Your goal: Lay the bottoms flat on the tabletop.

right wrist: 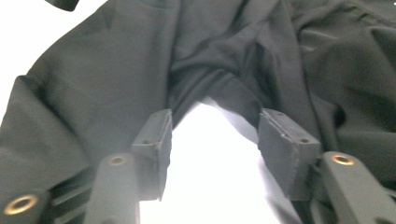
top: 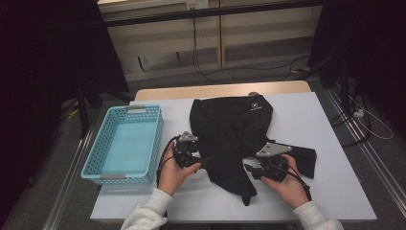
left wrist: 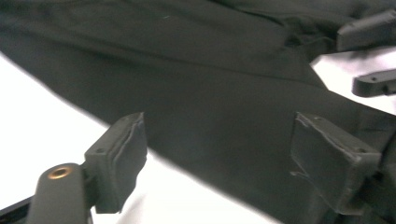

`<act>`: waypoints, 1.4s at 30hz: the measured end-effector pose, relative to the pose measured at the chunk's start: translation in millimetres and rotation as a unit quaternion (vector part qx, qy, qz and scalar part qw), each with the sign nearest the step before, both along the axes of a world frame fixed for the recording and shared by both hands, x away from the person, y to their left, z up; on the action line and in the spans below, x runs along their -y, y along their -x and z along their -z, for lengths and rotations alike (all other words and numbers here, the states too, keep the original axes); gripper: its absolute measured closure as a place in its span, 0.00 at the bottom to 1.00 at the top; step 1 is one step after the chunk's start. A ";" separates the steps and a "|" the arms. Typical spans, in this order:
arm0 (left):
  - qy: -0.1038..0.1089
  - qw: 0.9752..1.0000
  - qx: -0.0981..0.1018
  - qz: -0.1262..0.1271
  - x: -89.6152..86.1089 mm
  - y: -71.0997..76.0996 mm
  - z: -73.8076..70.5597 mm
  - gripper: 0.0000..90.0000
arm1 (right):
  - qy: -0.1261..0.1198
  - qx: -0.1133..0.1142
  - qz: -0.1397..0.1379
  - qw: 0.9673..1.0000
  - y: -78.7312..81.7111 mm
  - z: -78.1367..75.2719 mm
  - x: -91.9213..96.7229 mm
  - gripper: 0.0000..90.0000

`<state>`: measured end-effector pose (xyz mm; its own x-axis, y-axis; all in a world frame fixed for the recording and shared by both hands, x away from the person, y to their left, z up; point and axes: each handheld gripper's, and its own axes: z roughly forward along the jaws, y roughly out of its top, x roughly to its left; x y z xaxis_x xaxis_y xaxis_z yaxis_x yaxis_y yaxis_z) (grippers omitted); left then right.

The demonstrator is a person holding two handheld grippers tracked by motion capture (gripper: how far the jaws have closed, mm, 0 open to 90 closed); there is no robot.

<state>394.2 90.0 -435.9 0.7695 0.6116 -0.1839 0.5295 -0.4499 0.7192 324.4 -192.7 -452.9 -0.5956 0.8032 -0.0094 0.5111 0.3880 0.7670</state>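
Both claws sit at the black garment [top: 230,129] on the white worktop [top: 330,143]: left claw [top: 197,166] wide, right claw [top: 249,168] apparently parted, each gripping nothing.

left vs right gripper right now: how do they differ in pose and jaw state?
The left gripper sits at the left edge of the black fabric garment, with cloth lying between its spread jaws in its own view. The right gripper sits at the garment's lower right, its jaws straddling a bare patch of white table at a notch in the hem. Neither has its pads pressing on cloth; both point inward toward the garment.
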 end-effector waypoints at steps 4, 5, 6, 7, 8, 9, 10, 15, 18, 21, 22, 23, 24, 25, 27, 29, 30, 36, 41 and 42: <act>0.002 1.000 0.001 0.028 14.6 5.3 5.9 0.31 | -0.010 0.007 0.016 1.000 -1.5 -1.7 7.8 0.41; -0.003 1.000 0.002 0.031 16.8 5.4 7.7 0.33 | -0.009 0.009 0.019 1.000 -1.6 -1.5 9.3 0.40; -0.003 0.999 0.002 0.032 18.3 5.3 9.6 0.35 | -0.006 0.009 0.022 1.000 -1.8 -1.0 10.0 0.39; -0.002 1.000 0.004 0.031 19.8 5.1 11.6 0.38 | -0.004 0.007 0.023 1.000 -2.0 -0.4 10.7 0.38; -0.007 0.999 0.008 0.031 20.6 4.8 12.9 0.40 | -0.005 0.005 0.023 1.000 -2.0 0.3 11.0 0.38; -0.010 0.999 0.010 0.030 21.5 5.0 13.8 0.45 | -0.004 0.005 0.024 1.000 -2.0 0.8 11.2 0.38; -0.009 0.999 0.007 0.033 22.0 5.2 14.2 0.48 | -0.003 0.004 0.023 1.000 -2.0 1.2 11.0 0.38; -0.017 0.999 -0.015 0.034 26.1 7.7 14.3 0.70 | -0.001 0.002 0.022 1.000 -2.6 2.3 10.4 0.38; -0.025 0.999 -0.018 0.042 26.0 9.6 13.9 0.81 | 0.000 0.003 0.023 1.000 -3.1 2.4 10.8 0.38; -0.031 0.998 -0.029 0.040 25.4 10.7 13.0 0.93 | 0.000 0.002 0.024 1.000 -3.2 3.0 10.4 0.38; -0.029 0.998 -0.031 0.038 25.6 11.2 13.0 0.95 | 0.001 0.000 0.024 1.000 -3.3 3.4 10.1 0.38; -0.030 0.998 -0.033 0.038 25.4 11.2 12.8 0.96 | 0.002 0.000 0.024 1.000 -3.5 3.6 9.9 0.38; -0.030 0.998 -0.036 0.037 25.1 11.1 12.5 0.97 | 0.002 0.000 0.024 1.000 -3.6 3.8 9.9 0.38; -0.025 0.998 -0.041 0.030 25.1 10.9 12.6 0.98 | 0.002 0.000 0.025 1.000 -3.8 3.9 9.9 0.38; -0.024 0.998 -0.046 0.028 23.5 9.5 12.3 0.99 | 0.001 -0.001 0.027 1.000 -4.0 4.3 10.0 0.38; -0.023 0.998 -0.046 0.026 20.9 8.9 10.7 0.99 | 0.003 -0.004 0.028 1.000 -4.5 5.5 10.3 0.38; -0.018 0.998 -0.049 0.025 19.2 9.0 9.4 0.99 | 0.004 -0.005 0.027 1.000 -4.9 6.3 10.6 0.38; -0.003 0.999 -0.047 0.019 5.8 12.4 1.9 0.99 | 0.009 -0.012 0.031 0.999 -5.7 9.0 12.1 0.38; -0.003 0.998 -0.055 0.010 -4.4 13.2 4.9 1.00 | 0.011 -0.011 0.029 0.999 -6.8 8.6 10.1 0.38; -0.004 0.998 -0.057 0.007 -6.4 13.0 5.6 1.00 | 0.012 -0.010 0.028 0.999 -7.2 8.5 9.2 0.38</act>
